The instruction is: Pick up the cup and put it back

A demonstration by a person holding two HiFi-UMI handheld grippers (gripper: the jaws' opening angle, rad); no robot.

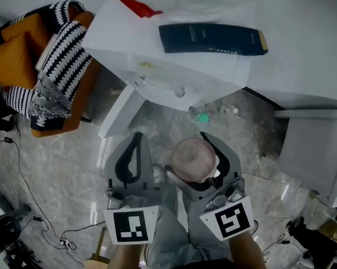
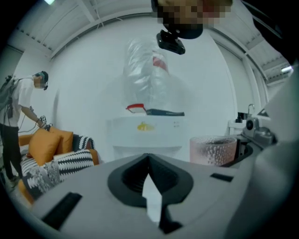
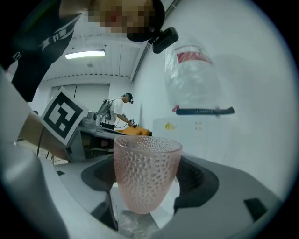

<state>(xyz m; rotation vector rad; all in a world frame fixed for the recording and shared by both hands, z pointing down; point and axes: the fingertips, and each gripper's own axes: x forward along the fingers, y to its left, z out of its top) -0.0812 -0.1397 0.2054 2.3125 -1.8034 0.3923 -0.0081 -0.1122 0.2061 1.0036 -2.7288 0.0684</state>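
Note:
A pink dimpled glass cup [image 1: 193, 155] stands upright between the jaws of my right gripper [image 1: 197, 165], which is shut on it low on its sides. In the right gripper view the cup [image 3: 145, 172] fills the middle, with the right gripper [image 3: 145, 198] closed round its lower half. My left gripper [image 1: 136, 140] hangs beside it on the left, shut with nothing in it; its jaws meet in the left gripper view [image 2: 148, 161]. From there the cup [image 2: 212, 150] shows at the right. Both grippers are held above the marble floor, short of the white table [image 1: 176, 76].
On the white table lie a dark blue book [image 1: 211, 38] and a red item [image 1: 138, 6]. An orange sofa [image 1: 19, 52] with striped cushions [image 1: 69, 51] is at the left. Cables [image 1: 42, 212] run across the floor. White furniture [image 1: 313, 148] stands at the right. A person [image 2: 11, 121] stands far off.

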